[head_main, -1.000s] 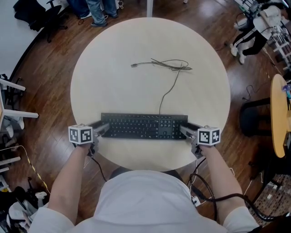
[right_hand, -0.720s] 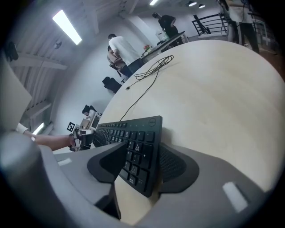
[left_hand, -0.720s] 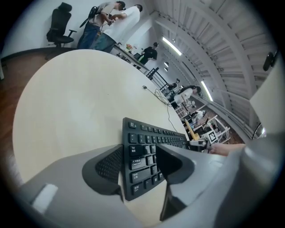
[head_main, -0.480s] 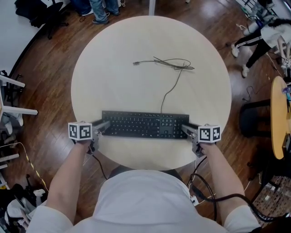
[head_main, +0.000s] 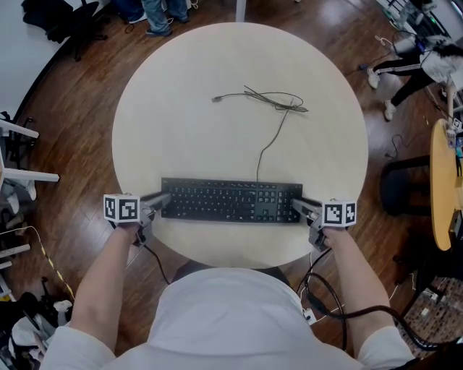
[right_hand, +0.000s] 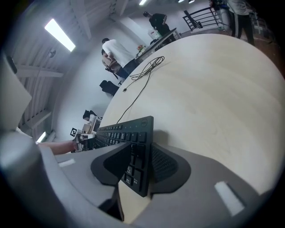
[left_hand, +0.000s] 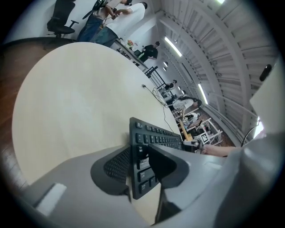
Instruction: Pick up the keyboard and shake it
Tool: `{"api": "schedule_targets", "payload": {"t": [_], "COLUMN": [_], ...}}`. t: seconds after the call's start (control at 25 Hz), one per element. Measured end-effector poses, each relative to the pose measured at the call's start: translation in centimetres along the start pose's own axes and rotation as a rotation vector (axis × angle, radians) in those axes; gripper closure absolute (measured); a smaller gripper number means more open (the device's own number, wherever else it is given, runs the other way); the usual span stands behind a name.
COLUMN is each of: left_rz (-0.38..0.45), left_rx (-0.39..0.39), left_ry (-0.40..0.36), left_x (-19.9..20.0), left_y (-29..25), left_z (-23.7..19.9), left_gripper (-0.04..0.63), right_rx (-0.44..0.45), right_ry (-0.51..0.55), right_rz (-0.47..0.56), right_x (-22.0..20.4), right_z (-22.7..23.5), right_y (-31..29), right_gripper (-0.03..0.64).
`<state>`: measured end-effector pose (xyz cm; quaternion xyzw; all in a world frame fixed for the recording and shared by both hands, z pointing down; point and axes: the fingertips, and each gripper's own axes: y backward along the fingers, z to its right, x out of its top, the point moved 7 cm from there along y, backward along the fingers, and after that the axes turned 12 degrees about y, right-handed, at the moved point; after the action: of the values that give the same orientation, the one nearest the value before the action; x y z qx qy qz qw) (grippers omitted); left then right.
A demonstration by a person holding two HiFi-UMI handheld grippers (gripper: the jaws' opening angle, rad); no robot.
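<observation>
A black keyboard (head_main: 231, 201) lies flat near the front edge of the round beige table (head_main: 217, 65). Its thin cable (head_main: 271, 130) runs back to a loose tangle at mid-table. My left gripper (head_main: 160, 201) has the keyboard's left end between its jaws, which are closing. In the left gripper view the pads (left_hand: 116, 165) press both faces of the keyboard (left_hand: 153, 138). My right gripper (head_main: 298, 206) holds the right end the same way, jaws closing. The right gripper view shows the keyboard (right_hand: 120, 131) pinched between the pads (right_hand: 162, 164).
The table's front edge runs just under the keyboard, close to my body. Dark wood floor surrounds the table. A second round table (head_main: 445, 181) stands at the right, with a dark chair (head_main: 401, 184) beside it. People's legs (head_main: 155, 18) show at the top left.
Both pairs of jaws have closed in on the keyboard's two ends. The keyboard still rests on the table in about the same place.
</observation>
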<state>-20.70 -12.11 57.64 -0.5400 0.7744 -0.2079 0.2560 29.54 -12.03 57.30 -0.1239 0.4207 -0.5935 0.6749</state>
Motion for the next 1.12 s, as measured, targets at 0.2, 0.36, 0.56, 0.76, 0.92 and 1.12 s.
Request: {"api": "schedule_targets", "payload": {"t": [0.2, 0.36, 0.56, 0.76, 0.92, 1.12], "left_rz": [-0.004, 0.034, 0.043, -0.001, -0.022, -0.039], "left_rx": [-0.057, -0.079, -0.065, -0.073, -0.069, -0.102], "left_ry": [0.01, -0.036, -0.063, -0.059, -0.062, -0.047], "left_x": [-0.1, 0.2, 0.0, -0.1, -0.3, -1.1], "left_y": [0.7, 1.0, 1.0, 1.1, 0.7, -0.5], "left_z": [0.4, 0.7, 0.5, 0.5, 0.4, 0.4], "left_gripper": [0.477, 0.479, 0.479, 0.48, 0.48, 0.477], "right_rx": [0.024, 0.041, 0.045, 0.054, 0.068, 0.085], "right_ry": [-0.006, 0.069, 0.182, 0.174, 0.167, 0.141], "right_rz": [0.024, 0.077, 0.135, 0.115, 0.113, 0.132], "right_x": [-0.2, 0.3, 1.3, 1.7, 1.5, 1.1], "right_z": [-0.4, -0.8, -1.2, -1.5, -1.9, -2.7], "right_y": [0.9, 1.7, 1.9, 2.2, 3.5, 6.1], "right_gripper": [0.496, 0.503, 0.506, 0.508, 0.514, 0.522]}}
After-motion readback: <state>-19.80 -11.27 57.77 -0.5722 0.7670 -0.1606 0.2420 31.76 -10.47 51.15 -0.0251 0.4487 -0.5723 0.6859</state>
